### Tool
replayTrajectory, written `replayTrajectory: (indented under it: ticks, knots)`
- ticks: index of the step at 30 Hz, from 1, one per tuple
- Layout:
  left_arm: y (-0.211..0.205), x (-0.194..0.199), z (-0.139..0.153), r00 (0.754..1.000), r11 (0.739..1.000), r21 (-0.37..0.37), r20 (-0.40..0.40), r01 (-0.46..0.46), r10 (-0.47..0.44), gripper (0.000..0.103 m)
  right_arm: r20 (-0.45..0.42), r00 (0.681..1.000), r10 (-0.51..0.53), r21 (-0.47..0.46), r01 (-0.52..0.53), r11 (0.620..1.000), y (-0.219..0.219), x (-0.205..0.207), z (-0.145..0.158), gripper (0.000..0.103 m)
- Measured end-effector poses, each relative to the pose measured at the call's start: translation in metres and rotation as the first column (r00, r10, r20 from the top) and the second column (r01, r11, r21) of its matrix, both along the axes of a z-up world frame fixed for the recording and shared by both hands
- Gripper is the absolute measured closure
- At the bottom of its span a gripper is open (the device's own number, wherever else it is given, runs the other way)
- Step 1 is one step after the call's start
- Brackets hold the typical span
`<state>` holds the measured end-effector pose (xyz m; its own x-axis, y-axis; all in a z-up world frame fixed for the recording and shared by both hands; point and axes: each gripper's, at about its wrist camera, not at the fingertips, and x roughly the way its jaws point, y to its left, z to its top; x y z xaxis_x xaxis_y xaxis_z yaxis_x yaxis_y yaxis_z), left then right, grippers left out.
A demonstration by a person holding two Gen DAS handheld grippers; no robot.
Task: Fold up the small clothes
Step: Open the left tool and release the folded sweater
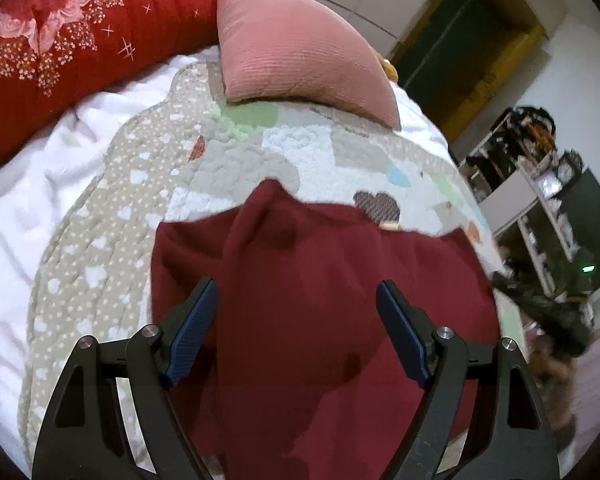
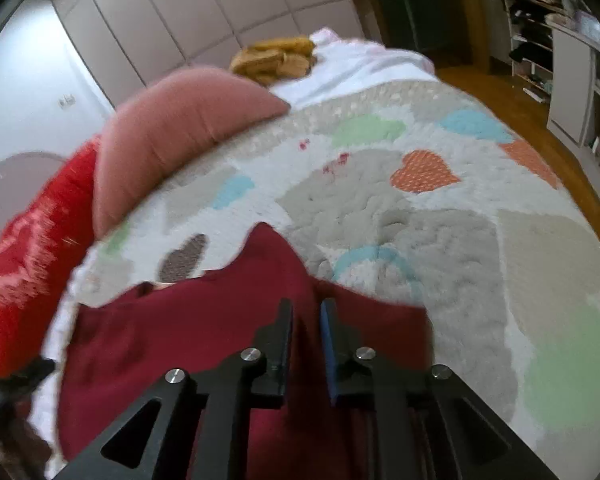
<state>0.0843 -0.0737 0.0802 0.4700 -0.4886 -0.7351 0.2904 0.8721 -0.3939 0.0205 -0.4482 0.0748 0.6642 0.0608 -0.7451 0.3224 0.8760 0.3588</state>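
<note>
The left hand-held gripper (image 1: 296, 292) is hovering with its fingers spread wide above the dark red garment (image 1: 320, 300), gripping nothing. The right hand-held gripper (image 2: 306, 312) is pinching a raised fold of the same dark red garment (image 2: 204, 332) between its nearly closed fingers. The garment is lying rumpled on the patchwork quilt (image 2: 440, 220) covering the bed. Beyond it, a pink pillow (image 1: 296, 44) is resting on the quilt beside a red floral blanket (image 1: 72, 36), and shelves (image 1: 540, 184) are standing off to the side.
</note>
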Motion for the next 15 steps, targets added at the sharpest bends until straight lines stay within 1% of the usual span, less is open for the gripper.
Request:
replayTrajectory:
  ticks: [2,3,4,5,6,7,8,9,10,12,15]
  knots:
    - [-0.002,-0.006,-0.012,1.0,0.999,0.047,0.001,0.003,-0.003,0.022,0.014,0.998,0.061,0.018,-0.062,0.998,0.013,-0.018,0.009,0.084]
    - [-0.003,-0.007,-0.019,1.0,0.998,0.069,-0.007,-0.006,0.006,0.022,0.011,0.994,0.11,-0.002,-0.11,0.994,0.026,-0.026,0.01,0.084]
    - [-0.006,-0.006,-0.032,0.999,0.995,0.102,-0.038,-0.018,0.022,0.022,-0.008,0.99,0.142,-0.035,-0.143,0.989,0.036,-0.029,0.005,0.084]
    - [-0.008,-0.005,-0.043,0.998,0.993,0.118,-0.063,-0.015,0.022,0.022,-0.047,0.985,0.167,-0.084,-0.171,0.982,0.046,-0.028,-0.004,0.084]
    - [-0.01,-0.006,-0.047,0.999,0.992,0.126,-0.042,-0.015,0.02,0.022,-0.101,0.98,0.169,-0.132,-0.182,0.974,0.054,-0.023,-0.017,0.084]
    - [-0.01,-0.007,-0.047,1.0,0.991,0.132,-0.018,-0.016,0.018,0.022,-0.129,0.978,0.165,-0.139,-0.183,0.973,0.055,-0.02,-0.029,0.084]
    - [-0.01,-0.01,-0.044,1.0,0.989,0.145,-0.013,-0.014,0.016,0.022,-0.106,0.982,0.155,-0.126,-0.168,0.978,0.054,-0.021,-0.033,0.084]
    - [-0.009,-0.014,-0.039,1.0,0.989,0.15,-0.025,-0.009,0.013,0.022,-0.096,0.985,0.146,-0.115,-0.156,0.981,0.052,-0.023,-0.03,0.084]
    - [-0.005,-0.018,-0.034,1.0,0.99,0.14,-0.029,-0.003,0.008,0.022,-0.099,0.985,0.14,-0.108,-0.151,0.983,0.051,-0.025,-0.026,0.084]
    - [0.004,-0.029,-0.023,1.0,0.991,0.134,-0.015,-0.01,0.012,0.022,-0.072,0.99,0.123,-0.101,-0.13,0.986,0.051,-0.04,-0.01,0.084]
    - [0.015,-0.049,-0.011,1.0,0.991,0.134,0.016,-0.017,0.015,0.022,-0.041,0.985,0.166,-0.096,-0.169,0.981,0.063,-0.067,0.006,0.083]
